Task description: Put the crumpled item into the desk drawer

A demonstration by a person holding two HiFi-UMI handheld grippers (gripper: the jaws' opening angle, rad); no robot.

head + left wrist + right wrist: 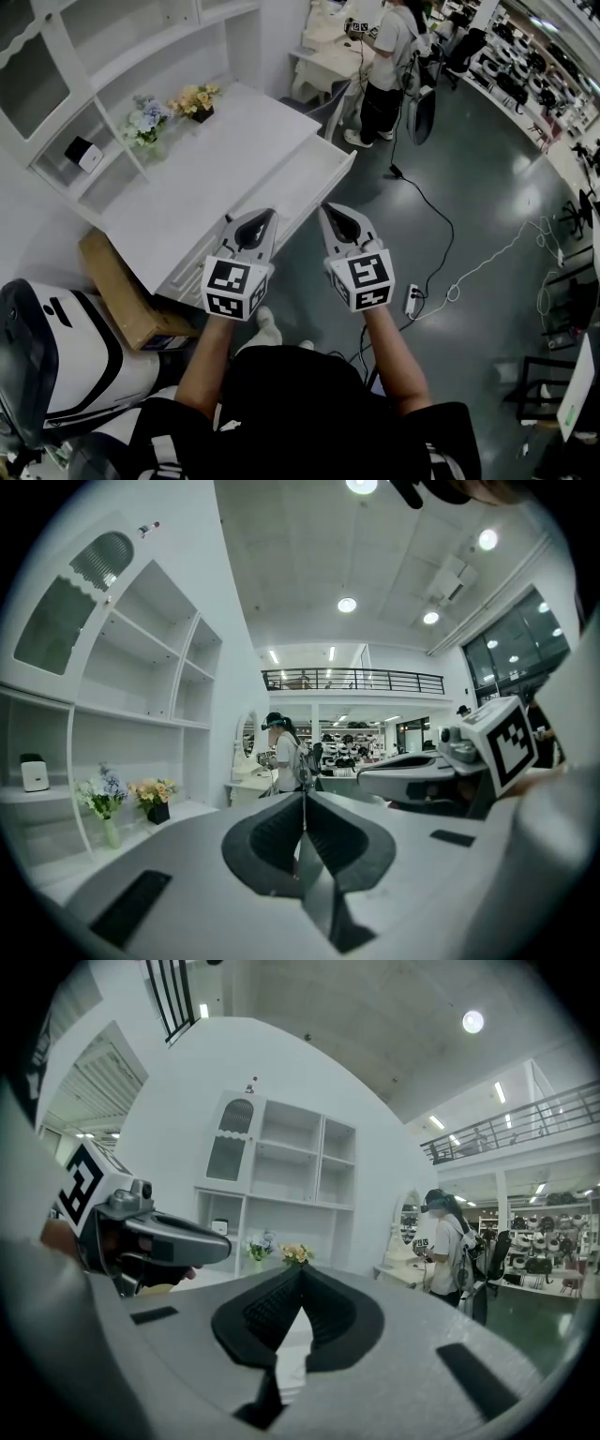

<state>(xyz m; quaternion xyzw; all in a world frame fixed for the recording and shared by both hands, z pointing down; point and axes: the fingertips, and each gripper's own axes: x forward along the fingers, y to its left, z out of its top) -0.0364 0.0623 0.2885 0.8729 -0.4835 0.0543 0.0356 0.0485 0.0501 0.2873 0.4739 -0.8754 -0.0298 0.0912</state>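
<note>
The white desk (202,164) stands ahead and to the left in the head view, with a shallow drawer (305,178) standing out from its front edge. I see no crumpled item in any view. My left gripper (265,217) and right gripper (330,212) are held side by side, level, just short of the drawer. Both are shut with nothing between the jaws. In the left gripper view the left gripper (304,800) has its pads pressed together, and the right gripper (417,775) shows beside it. The right gripper view shows the right gripper (300,1270) shut too.
Two small flower pots (195,99) (145,122) stand at the desk's back, under white shelves holding a small box (84,154). A cardboard box (122,292) and a white-and-black machine (56,361) sit at my left. Cables and a power strip (412,298) lie on the floor. A person (384,66) stands farther off.
</note>
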